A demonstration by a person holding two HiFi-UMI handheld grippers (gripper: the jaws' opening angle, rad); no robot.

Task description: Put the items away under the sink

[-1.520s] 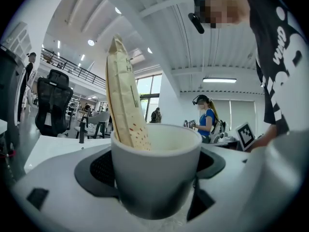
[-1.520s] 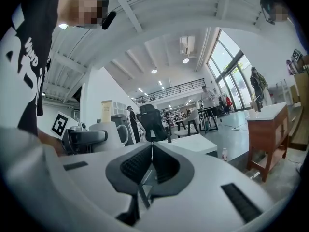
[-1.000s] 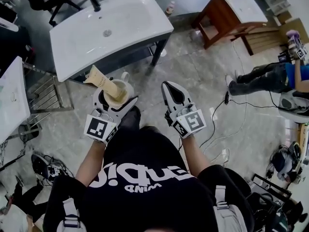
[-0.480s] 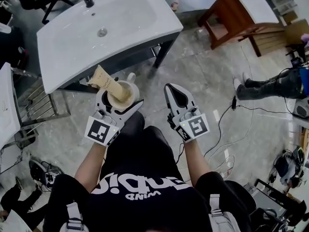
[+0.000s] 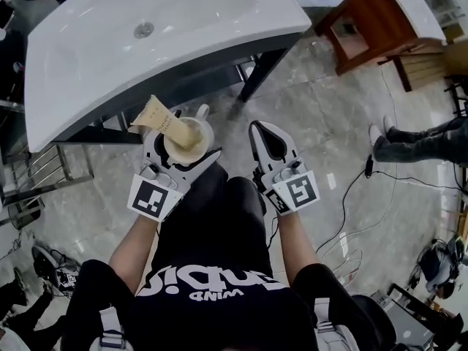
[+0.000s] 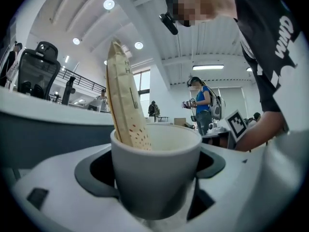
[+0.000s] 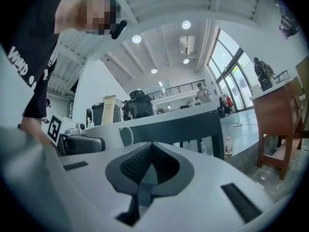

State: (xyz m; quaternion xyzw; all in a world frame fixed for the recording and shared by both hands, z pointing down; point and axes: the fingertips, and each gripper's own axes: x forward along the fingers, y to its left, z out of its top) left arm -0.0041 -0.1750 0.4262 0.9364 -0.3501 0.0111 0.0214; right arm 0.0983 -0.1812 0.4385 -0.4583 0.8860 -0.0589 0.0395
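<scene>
Floor (image 5: 322, 145) of grey, marbled tile runs under everything in the head view. A black cable (image 5: 351, 196) trails across it at the right. At the far left, a broad white sink (image 5: 183, 28) with a round drain (image 5: 144, 29) sits on a dark frame (image 5: 259, 75). A chrome rack (image 5: 36, 174) stands at its left, and a brown wooden stand (image 5: 365, 31) is far right. Someone's dark-trousered legs (image 5: 424, 141) stretch out at the right edge. The gripper views show a bright hall with white beams, round ceiling lights and tall windows.

The left gripper (image 5: 181, 143) has its jaws closed round a white mug (image 5: 191, 134), gripping its sides. The mug is over the floor, just near of the sink's front edge. A tan paper packet (image 5: 157, 118) stands in the mug and leans far and left. The right gripper (image 5: 265, 129) is beside it to the right, jaws pressed together on nothing.

Compared with a second ago, the sink fills more of the far left and its tap has left the top edge. The wooden stand has slid to the far right corner. The mug and packet stay clamped as before, and the right gripper is unchanged.
</scene>
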